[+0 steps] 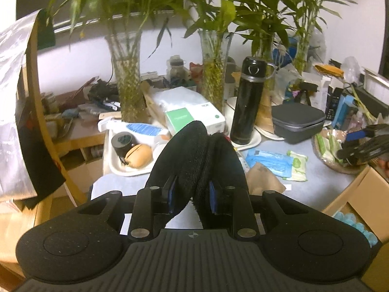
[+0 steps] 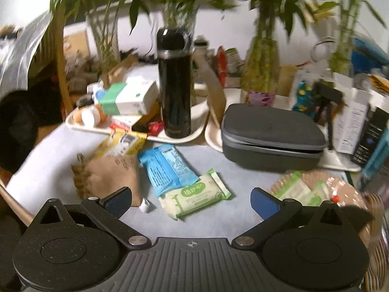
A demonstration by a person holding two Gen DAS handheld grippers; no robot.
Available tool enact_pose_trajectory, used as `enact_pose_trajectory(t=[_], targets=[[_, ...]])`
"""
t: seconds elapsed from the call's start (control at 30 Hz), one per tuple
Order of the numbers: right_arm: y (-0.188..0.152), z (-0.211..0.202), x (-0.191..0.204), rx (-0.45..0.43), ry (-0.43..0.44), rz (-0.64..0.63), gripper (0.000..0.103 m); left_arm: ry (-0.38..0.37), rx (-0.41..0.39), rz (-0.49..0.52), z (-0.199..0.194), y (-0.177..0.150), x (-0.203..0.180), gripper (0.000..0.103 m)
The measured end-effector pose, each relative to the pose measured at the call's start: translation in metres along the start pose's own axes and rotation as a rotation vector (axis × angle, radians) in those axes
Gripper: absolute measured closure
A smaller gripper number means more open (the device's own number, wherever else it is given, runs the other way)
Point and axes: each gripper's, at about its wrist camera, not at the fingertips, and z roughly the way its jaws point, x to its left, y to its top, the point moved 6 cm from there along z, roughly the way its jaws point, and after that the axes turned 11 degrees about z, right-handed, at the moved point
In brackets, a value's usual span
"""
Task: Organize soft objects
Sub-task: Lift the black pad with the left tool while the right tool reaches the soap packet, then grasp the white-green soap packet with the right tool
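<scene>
left claw (image 1: 192, 194): I clench the black fuzzy pad (image 1: 194, 150).
right claw (image 2: 190, 202): released; I centre over the wipes pack (image 2: 194, 198), lower middle.

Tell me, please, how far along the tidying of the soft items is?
Done: some green packs already lie in the woven basket. In hand: the left gripper is shut on a black fuzzy item. Left: the open right gripper hovers over a wipes pack, blue packet and brown pouch.
</scene>
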Motion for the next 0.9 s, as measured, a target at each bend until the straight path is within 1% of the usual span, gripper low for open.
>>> enact_pose_trajectory(t=[0.3, 0.53, 0.63, 0.8, 0.9], targets=[[-0.008, 0.067, -0.005, 0.097, 0.016, -0.128, 0.0, -0.023, -0.005, -0.092, -0.01, -0.016, 0.005, 0.077], [-0.017, 0.106, -0.007, 0.178, 0.023, -0.231, 0.0, -0.017, -0.009, -0.116, -0.012, -0.023, 0.011, 0.077], [-0.021, 0.123, -0.008, 0.209, 0.039, -0.236, 0.0, -0.029, -0.012, -0.126, -0.013, -0.025, 0.013, 0.077], [-0.024, 0.14, -0.006, 0.218, 0.064, -0.251, 0.0, -0.039, -0.014, -0.132, -0.015, -0.026, 0.016, 0.077], [-0.023, 0.143, -0.01, 0.216, 0.086, -0.21, 0.001, -0.037, -0.012, -0.136, -0.016, -0.027, 0.018, 0.077]])
